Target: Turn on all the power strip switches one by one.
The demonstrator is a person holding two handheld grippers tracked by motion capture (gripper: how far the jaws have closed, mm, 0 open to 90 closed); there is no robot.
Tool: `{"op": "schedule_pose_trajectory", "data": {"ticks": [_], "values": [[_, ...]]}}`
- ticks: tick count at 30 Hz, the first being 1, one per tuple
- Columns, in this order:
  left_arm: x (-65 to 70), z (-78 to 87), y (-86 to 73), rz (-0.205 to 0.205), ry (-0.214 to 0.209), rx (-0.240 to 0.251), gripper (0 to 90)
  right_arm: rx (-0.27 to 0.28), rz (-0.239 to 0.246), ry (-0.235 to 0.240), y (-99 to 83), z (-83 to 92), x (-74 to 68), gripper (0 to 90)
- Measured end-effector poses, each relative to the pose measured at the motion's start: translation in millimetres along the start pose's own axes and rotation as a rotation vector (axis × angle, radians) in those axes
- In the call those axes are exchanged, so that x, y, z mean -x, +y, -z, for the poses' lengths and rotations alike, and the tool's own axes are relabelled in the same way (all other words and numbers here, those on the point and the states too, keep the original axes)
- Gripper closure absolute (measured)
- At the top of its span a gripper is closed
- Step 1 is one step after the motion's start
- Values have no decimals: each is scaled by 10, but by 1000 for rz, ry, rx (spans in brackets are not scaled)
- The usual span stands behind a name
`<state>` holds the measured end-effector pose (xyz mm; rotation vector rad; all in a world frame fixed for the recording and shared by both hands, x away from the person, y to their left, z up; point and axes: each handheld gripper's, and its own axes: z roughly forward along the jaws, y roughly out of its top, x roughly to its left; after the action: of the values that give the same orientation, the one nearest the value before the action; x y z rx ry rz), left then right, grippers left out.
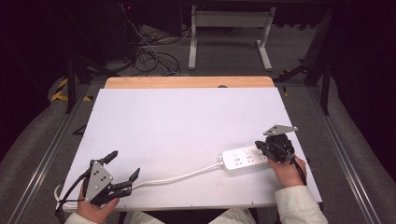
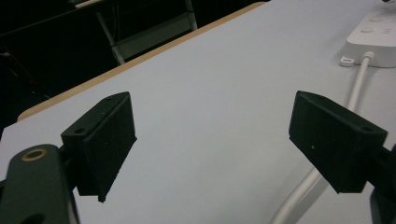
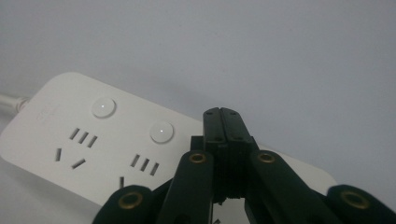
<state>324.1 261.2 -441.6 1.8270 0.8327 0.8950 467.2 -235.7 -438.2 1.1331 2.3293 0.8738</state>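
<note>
— How does the right gripper (image 3: 223,116) stand?
— Jaws pressed together, empty, tips over the power strip (image 3: 93,140), beside its round buttons.
— The left gripper (image 2: 210,140)?
— Spread wide; the strip's cable (image 2: 357,84) runs beside one jaw.

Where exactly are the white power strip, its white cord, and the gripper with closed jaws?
White plastic power strip (image 1: 243,158): high view, its top face.
White round cord (image 1: 187,177): high view, mid-length on the table.
Right gripper (image 3: 227,116): right gripper view, tip of its closed jaws.
</note>
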Motion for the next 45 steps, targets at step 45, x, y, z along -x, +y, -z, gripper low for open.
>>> {"op": "schedule_pose_trajectory", "data": {"ticks": [45], "values": [[-4, 19, 1, -15, 5, 4, 151, -44, -25, -5, -71, -129, 13, 900]]}}
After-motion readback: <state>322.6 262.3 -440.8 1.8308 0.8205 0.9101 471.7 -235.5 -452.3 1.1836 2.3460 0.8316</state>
